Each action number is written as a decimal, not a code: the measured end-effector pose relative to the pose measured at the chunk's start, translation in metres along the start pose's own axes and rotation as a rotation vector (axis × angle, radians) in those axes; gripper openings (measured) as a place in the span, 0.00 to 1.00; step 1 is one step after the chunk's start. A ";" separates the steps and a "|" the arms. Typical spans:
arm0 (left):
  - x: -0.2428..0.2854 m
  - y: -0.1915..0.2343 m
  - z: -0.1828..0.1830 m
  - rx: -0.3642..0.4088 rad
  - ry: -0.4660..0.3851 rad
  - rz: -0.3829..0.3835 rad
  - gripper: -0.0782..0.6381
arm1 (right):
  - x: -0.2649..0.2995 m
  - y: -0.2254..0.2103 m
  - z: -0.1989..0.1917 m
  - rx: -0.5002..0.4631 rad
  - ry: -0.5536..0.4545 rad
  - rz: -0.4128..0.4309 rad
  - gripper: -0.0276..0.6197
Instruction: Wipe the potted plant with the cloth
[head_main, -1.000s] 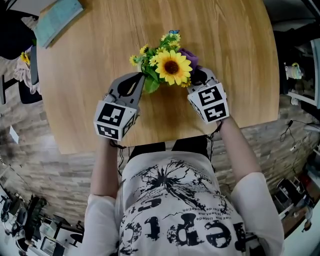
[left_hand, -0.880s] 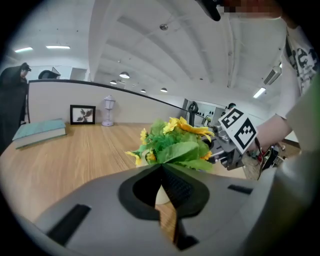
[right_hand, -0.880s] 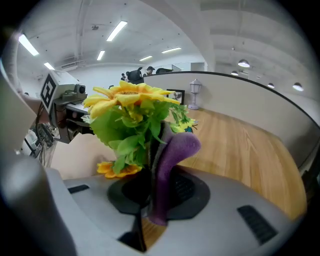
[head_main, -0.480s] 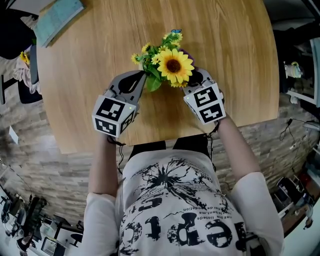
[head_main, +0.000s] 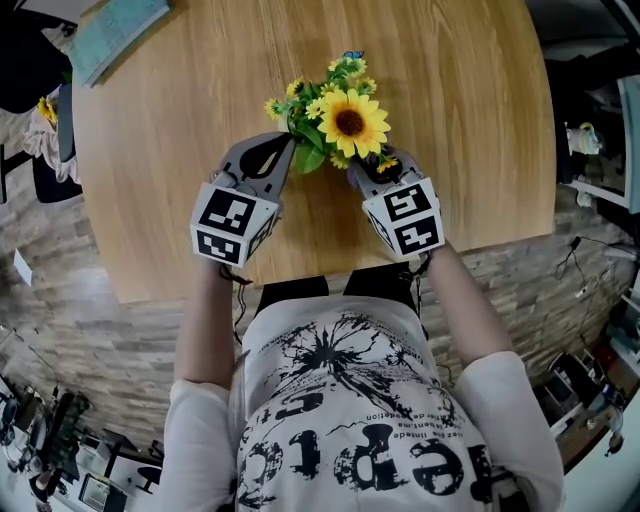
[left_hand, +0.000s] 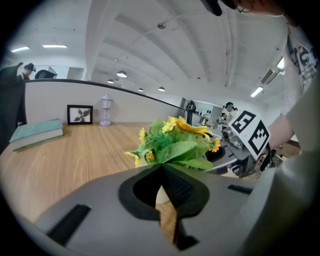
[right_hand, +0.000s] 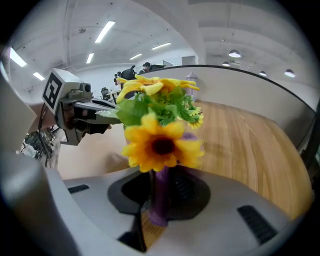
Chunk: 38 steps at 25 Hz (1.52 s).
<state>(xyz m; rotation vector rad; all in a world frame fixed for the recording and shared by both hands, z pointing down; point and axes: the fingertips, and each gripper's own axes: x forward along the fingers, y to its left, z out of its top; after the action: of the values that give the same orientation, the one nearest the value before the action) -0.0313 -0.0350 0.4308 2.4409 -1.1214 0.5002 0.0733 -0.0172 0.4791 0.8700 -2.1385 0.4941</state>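
Observation:
A potted plant (head_main: 340, 120) with a big sunflower, small yellow blooms and green leaves stands on the round wooden table (head_main: 170, 170). My left gripper (head_main: 287, 150) is shut, its tips against the leaves on the plant's left side. The cream pot (left_hand: 161, 194) shows just behind those tips; I cannot tell whether they pinch it. My right gripper (head_main: 365, 168) reaches in from the right beneath the sunflower (right_hand: 161, 145). It is shut on a purple cloth (right_hand: 159, 200), which stands up between the jaws against the plant. In the head view the flowers hide the cloth.
A teal book (head_main: 110, 35) lies at the table's far left. In the left gripper view a small picture frame (left_hand: 80, 114) and a white lantern (left_hand: 105, 110) stand at the far edge. The table's near edge (head_main: 300, 275) is right behind both grippers.
My right gripper has slid leftward and nearer, in under the sunflower, and the purple cloth no longer shows in the head view. The left gripper has kept still at the plant.

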 end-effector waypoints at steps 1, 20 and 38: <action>0.000 0.000 0.000 0.001 0.000 0.001 0.11 | 0.000 0.003 -0.001 0.011 0.002 -0.001 0.16; -0.002 0.001 0.000 0.006 -0.095 -0.071 0.11 | 0.008 0.060 -0.002 0.114 0.022 0.118 0.16; -0.003 0.000 0.001 -0.002 -0.098 -0.121 0.11 | 0.031 0.112 0.024 0.102 0.049 0.242 0.17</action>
<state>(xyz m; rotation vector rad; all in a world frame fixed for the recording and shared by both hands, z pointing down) -0.0330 -0.0336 0.4284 2.5372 -1.0030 0.3449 -0.0341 0.0334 0.4807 0.6492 -2.1996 0.7450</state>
